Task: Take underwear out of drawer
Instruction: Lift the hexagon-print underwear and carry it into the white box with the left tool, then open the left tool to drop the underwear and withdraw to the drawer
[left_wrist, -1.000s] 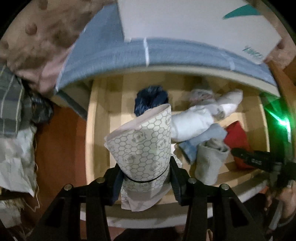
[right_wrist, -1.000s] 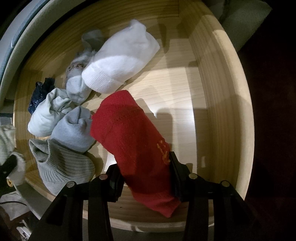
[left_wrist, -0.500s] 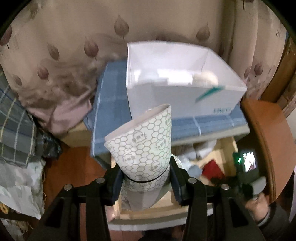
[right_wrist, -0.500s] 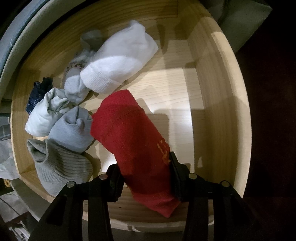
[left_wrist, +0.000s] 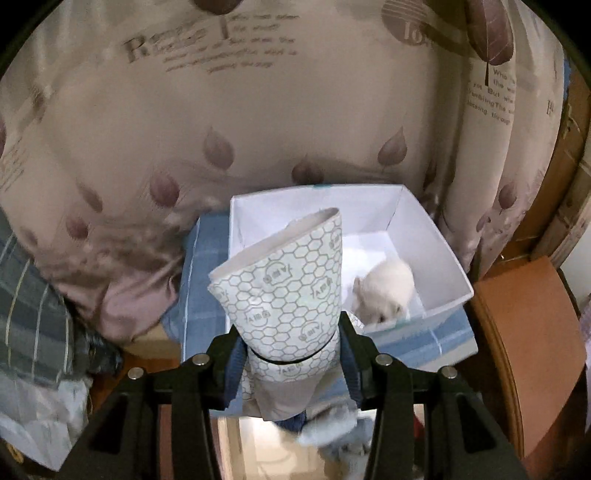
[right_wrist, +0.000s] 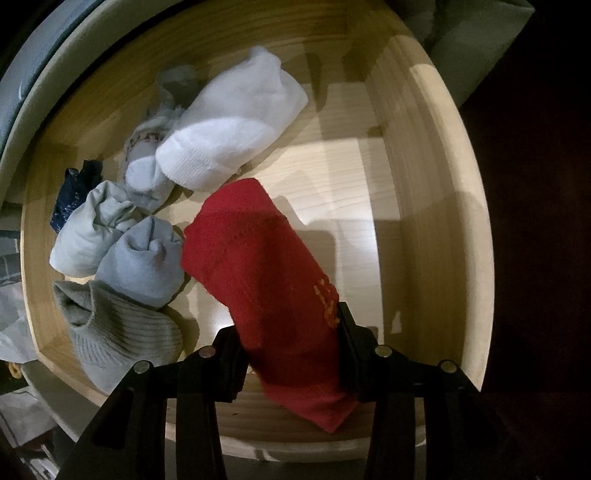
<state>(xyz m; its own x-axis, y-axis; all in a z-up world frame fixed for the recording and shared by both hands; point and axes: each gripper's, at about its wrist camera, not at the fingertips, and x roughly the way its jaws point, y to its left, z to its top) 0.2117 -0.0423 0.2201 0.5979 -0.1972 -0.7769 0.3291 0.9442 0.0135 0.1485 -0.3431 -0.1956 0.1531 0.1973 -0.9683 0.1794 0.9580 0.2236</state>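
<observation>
My left gripper (left_wrist: 290, 356) is shut on a rolled white garment with a grey honeycomb print (left_wrist: 284, 291) and holds it up in front of a white open box (left_wrist: 436, 254) that has a white bundle (left_wrist: 386, 291) inside. My right gripper (right_wrist: 291, 349) is shut on a rolled red garment (right_wrist: 262, 266) over the wooden drawer (right_wrist: 417, 192). In the drawer lie a white roll (right_wrist: 229, 136), a pale blue roll (right_wrist: 142, 264), a ribbed grey roll (right_wrist: 118, 332), a light green-grey bundle (right_wrist: 88, 229) and a dark navy piece (right_wrist: 72, 192).
The box stands on a blue checked cloth (left_wrist: 207, 288). A beige leaf-print curtain (left_wrist: 258, 110) hangs behind it. Plaid fabric (left_wrist: 33, 317) lies at the left, an orange-brown wooden surface (left_wrist: 528, 350) at the right. The drawer's right half floor is bare wood.
My left gripper has lifted the honeycomb garment out of the drawer and up to the white box. My right gripper keeps hold of the red garment and has shifted only slightly.
</observation>
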